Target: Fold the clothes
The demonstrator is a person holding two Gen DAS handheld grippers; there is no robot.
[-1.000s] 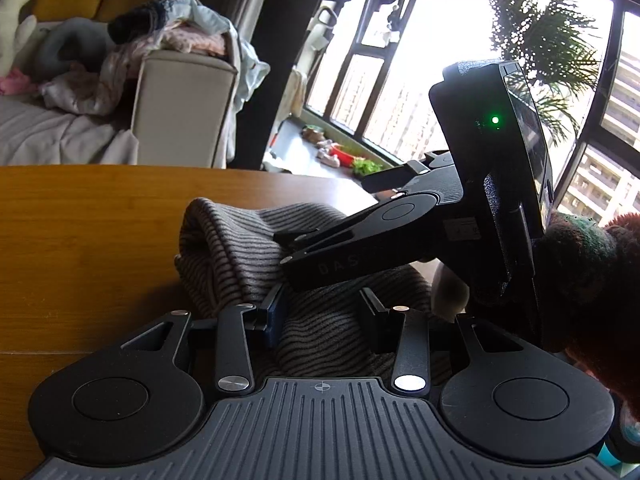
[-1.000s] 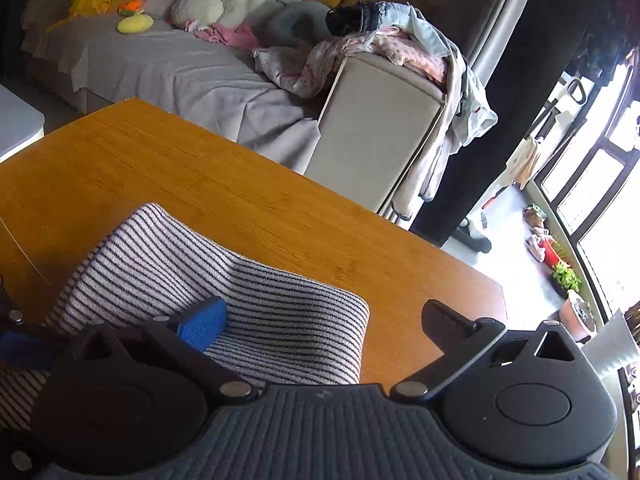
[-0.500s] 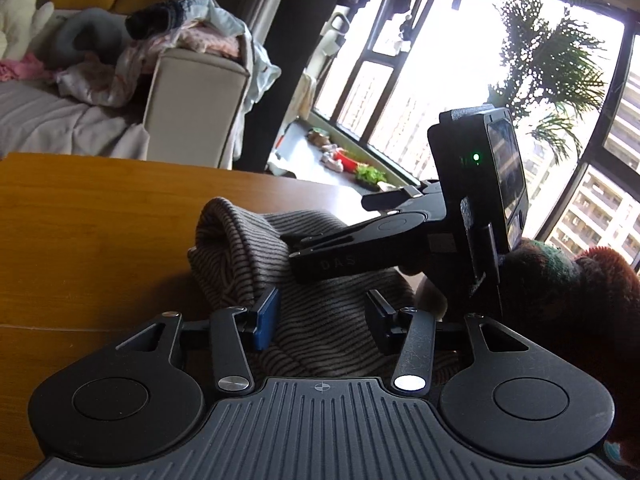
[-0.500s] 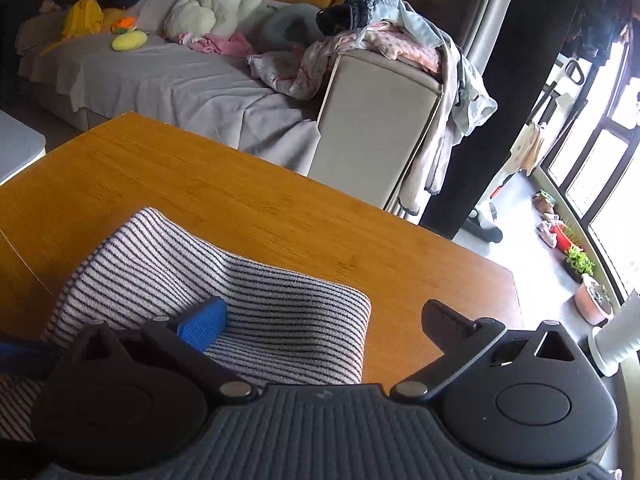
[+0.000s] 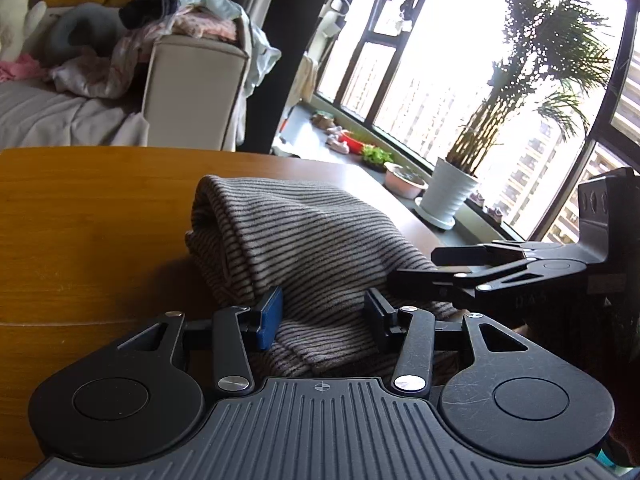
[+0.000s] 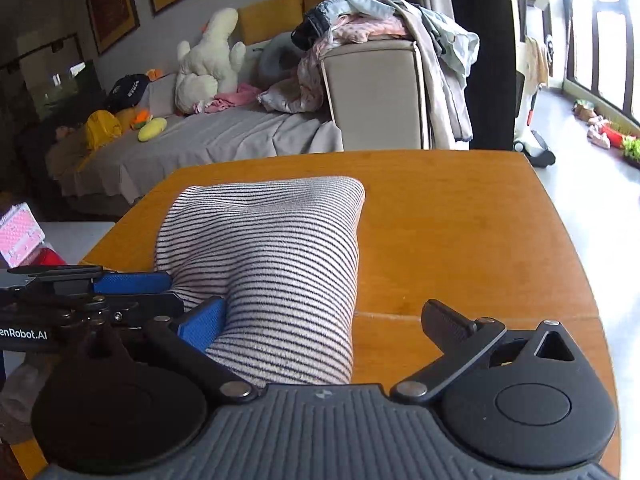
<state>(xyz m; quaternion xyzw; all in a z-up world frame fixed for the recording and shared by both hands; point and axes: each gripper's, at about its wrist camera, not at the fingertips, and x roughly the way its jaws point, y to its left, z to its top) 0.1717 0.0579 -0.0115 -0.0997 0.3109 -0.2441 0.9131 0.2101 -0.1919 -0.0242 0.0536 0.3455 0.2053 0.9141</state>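
Striped folded garment [image 5: 304, 240] between both grippers' parted jaws on wooden table [image 6: 460, 220].

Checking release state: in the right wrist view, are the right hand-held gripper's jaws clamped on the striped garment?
No, the right hand-held gripper stands wide open, its right finger clear of the striped garment.

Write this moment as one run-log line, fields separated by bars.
folded striped garment on table | left gripper open | right gripper open

One folded striped garment [image 6: 276, 264] lies on one wooden bench [image 6: 460, 216], with two grippers, left [image 5: 322, 316] and right [image 6: 332, 326].
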